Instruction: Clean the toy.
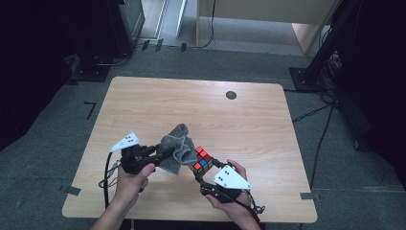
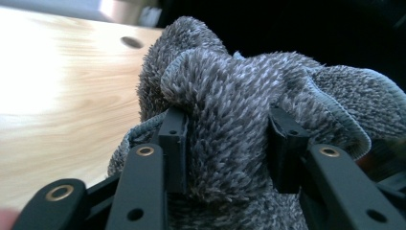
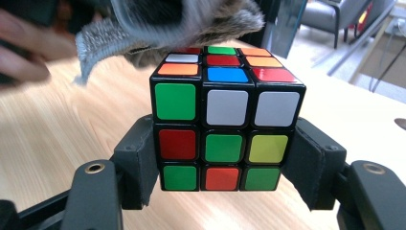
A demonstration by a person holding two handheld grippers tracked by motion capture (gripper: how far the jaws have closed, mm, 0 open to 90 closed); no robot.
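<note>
Right tongs (image 3: 225,158) pinching cube (image 3: 225,120) | left tongs (image 2: 230,143) pinching cloth (image 2: 239,96) touching cube

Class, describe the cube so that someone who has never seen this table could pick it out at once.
Start at the wooden table and look to its near edge. There the right tongs clamp a small cube beside a fluffy grey cloth. Unlike the cloth, it is hard, black-edged and chequered with bright coloured squares.
</note>
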